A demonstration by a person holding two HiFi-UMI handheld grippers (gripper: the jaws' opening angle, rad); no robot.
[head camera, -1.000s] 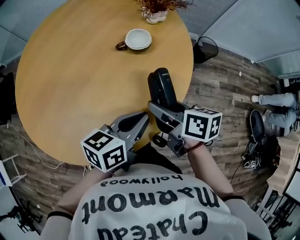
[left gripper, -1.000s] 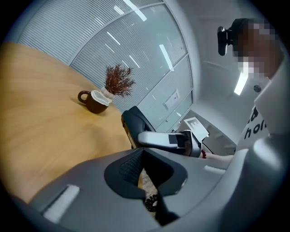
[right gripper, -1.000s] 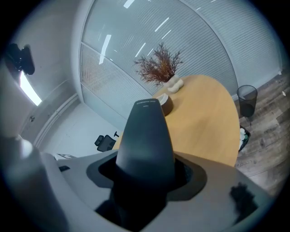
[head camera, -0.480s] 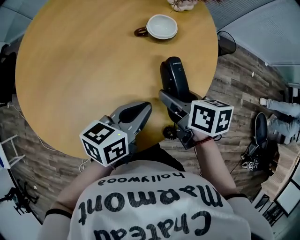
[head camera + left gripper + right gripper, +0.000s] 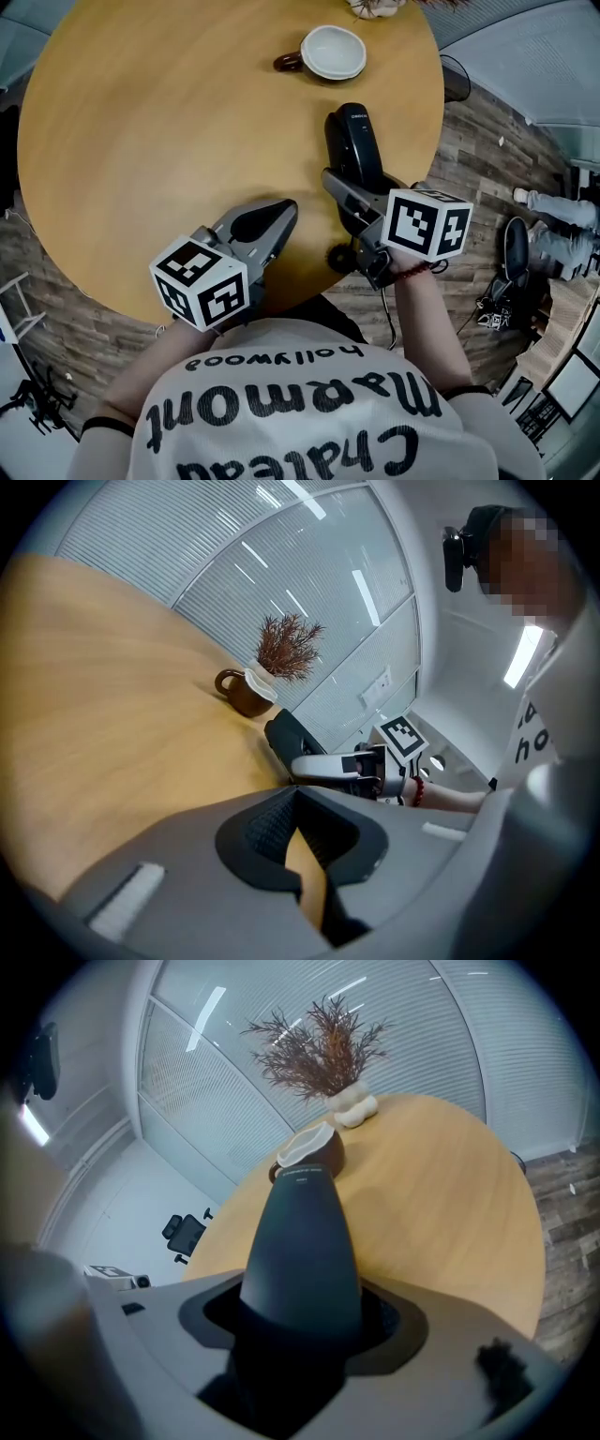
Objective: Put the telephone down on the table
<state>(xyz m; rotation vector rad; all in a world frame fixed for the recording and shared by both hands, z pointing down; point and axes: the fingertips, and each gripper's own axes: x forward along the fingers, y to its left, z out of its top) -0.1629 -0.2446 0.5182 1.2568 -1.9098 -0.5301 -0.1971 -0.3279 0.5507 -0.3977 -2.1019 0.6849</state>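
Note:
A black telephone handset (image 5: 352, 141) sticks out of my right gripper (image 5: 345, 190), which is shut on its lower end. It hangs over the round wooden table (image 5: 141, 141) near the table's right edge; I cannot tell whether it touches the top. In the right gripper view the telephone (image 5: 300, 1241) fills the space between the jaws and points toward the cup. My left gripper (image 5: 272, 217) is shut on nothing, low over the table's near edge, to the left of the telephone. In the left gripper view its jaws meet in front of bare wood, and the left gripper (image 5: 305, 841) faces the right one.
A brown cup with a white inside (image 5: 331, 52) stands at the table's far side, with a vase of dried twigs (image 5: 375, 7) behind it. Beyond the table's right edge are wooden floor, a dark bin (image 5: 457, 82), a chair base (image 5: 514, 253) and a person's legs (image 5: 553, 234).
My right gripper has carried the telephone a little further in over the table, toward the cup. The left gripper has hardly moved and stays shut.

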